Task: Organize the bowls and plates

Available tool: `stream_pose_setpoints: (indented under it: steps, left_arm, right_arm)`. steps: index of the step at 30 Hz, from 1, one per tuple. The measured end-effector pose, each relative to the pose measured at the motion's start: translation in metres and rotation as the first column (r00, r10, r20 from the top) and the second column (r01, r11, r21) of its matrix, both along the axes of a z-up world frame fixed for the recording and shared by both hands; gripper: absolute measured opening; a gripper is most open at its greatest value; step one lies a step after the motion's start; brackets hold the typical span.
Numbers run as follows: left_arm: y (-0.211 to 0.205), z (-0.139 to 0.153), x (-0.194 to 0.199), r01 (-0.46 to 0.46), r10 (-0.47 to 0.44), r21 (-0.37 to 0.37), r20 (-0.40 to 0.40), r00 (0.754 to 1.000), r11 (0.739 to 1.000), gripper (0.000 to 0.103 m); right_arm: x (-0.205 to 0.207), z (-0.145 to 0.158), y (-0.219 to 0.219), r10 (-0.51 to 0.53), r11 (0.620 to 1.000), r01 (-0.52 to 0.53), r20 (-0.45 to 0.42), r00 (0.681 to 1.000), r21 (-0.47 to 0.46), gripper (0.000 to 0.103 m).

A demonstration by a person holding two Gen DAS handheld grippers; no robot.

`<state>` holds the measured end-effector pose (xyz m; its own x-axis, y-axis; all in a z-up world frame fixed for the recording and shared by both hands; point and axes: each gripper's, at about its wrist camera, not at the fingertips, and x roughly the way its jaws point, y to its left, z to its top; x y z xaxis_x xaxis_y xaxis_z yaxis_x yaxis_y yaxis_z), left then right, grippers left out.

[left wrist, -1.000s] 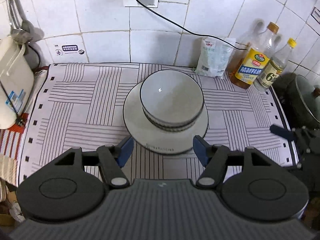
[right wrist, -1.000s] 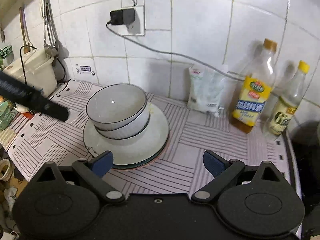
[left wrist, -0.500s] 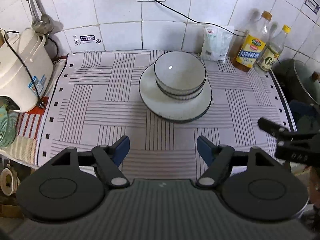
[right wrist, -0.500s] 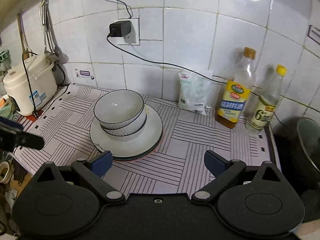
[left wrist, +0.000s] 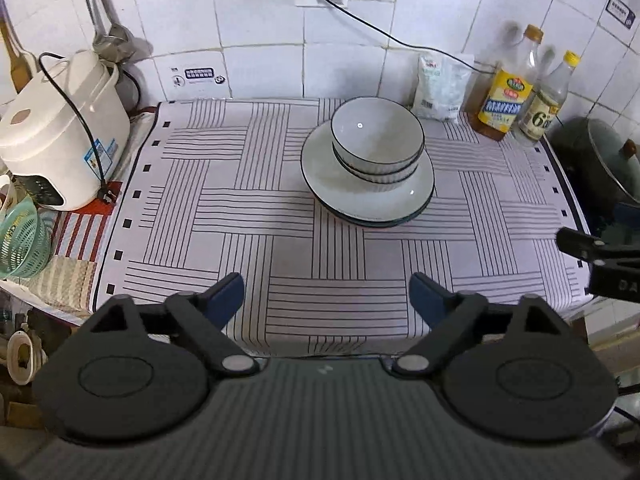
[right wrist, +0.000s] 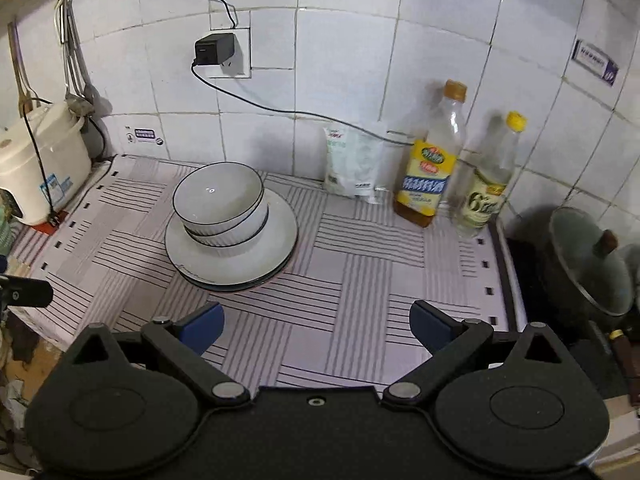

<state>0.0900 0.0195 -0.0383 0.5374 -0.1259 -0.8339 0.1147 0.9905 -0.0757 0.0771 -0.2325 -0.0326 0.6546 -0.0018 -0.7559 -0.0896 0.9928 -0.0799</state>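
Observation:
Two white bowls with dark rims (left wrist: 376, 140) (right wrist: 218, 200) are nested on a stack of white plates (left wrist: 320, 168) (right wrist: 272, 248) on the striped counter mat. My left gripper (left wrist: 326, 296) is open and empty, above the mat's front edge, well short of the stack. My right gripper (right wrist: 316, 328) is open and empty, to the right and in front of the stack. The right gripper's finger also shows at the right edge of the left wrist view (left wrist: 592, 248).
A white rice cooker (left wrist: 56, 132) and a green basket (left wrist: 20, 236) stand at the left. A white bag (right wrist: 352, 164) and two oil bottles (right wrist: 432, 160) (right wrist: 490, 184) line the tiled wall. A lidded pot (right wrist: 588, 264) sits at the right.
Both grippers have pulled back and up from the stack, which now looks smaller and farther. Both stay open and empty. The bowls and plates have not moved.

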Motion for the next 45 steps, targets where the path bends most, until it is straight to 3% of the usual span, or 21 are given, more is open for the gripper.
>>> stream_pose_setpoints:
  steps: [5,14,17,29,36,40,45]
  left_arm:
    - [0.001,-0.002,-0.007,-0.008,0.007,0.013,0.026,1.0,1.0,0.096]
    - [-0.006,0.0,-0.028,0.039,-0.041,0.08,0.028,0.999,0.996,0.096]
    - [-0.011,0.002,-0.036,0.044,-0.048,0.097,0.039,0.998,0.994,0.096]
    - [-0.01,0.001,-0.053,0.001,-0.006,0.08,0.066,0.998,0.997,0.096]
    - [-0.006,-0.011,-0.059,-0.021,0.015,0.084,0.067,0.998,0.996,0.096]
    - [-0.006,-0.019,-0.06,-0.044,0.033,0.129,0.092,0.995,0.991,0.096]
    - [-0.001,-0.019,-0.06,-0.062,0.053,0.097,0.093,0.994,0.993,0.096]
  right_arm:
    - [-0.017,0.009,0.006,-0.008,1.0,0.008,0.031,0.999,-0.001,0.101]
    - [-0.045,0.018,0.004,-0.074,0.997,0.073,0.03,0.997,0.034,0.101]
    - [-0.054,0.021,0.005,-0.085,0.996,0.084,0.039,0.996,0.007,0.101]
    - [-0.074,0.019,0.007,-0.125,0.991,0.123,0.04,0.991,0.059,0.101]
    - [-0.087,0.016,0.015,-0.124,0.992,0.121,0.078,0.989,0.035,0.101]
    - [-0.089,0.011,0.016,-0.125,0.992,0.123,0.072,0.99,0.038,0.101]
    - [-0.091,0.01,0.019,-0.126,0.992,0.125,0.068,0.99,0.023,0.101]
